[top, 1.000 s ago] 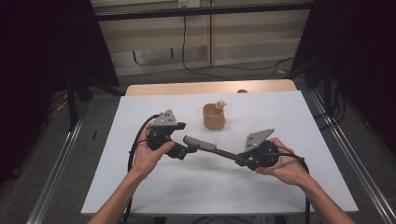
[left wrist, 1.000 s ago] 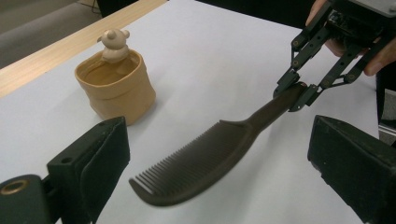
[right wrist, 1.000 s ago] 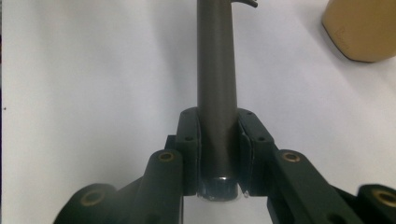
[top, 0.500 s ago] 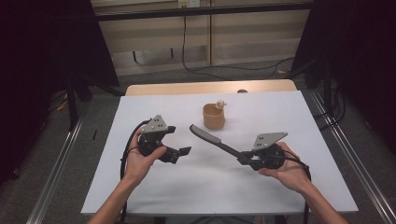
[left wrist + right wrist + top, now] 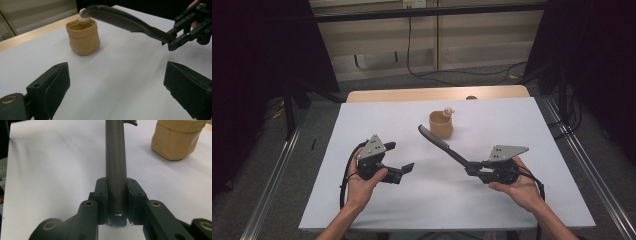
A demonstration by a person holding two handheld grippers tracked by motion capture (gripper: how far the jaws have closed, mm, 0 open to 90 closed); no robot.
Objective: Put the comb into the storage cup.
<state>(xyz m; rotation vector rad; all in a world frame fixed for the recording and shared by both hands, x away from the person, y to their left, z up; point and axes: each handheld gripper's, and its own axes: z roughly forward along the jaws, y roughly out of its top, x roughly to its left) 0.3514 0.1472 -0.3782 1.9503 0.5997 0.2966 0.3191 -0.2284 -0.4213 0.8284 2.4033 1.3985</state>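
The right gripper (image 5: 473, 169) clamps its jaws on the handle of a dark serrated knife (image 5: 443, 145). The left gripper (image 5: 404, 170) stands wide open, holding nothing.

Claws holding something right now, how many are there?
1. The right claw, at the table's right, is shut on the dark knife by its handle; the left claw is open and holds nothing.

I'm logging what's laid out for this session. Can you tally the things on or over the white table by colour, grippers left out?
Tan: 1, the small cup
Cream: 1, the small knob-shaped piece at the cup's rim
Dark grey: 1, the serrated knife, clamped by its handle in the right gripper
Total: 3
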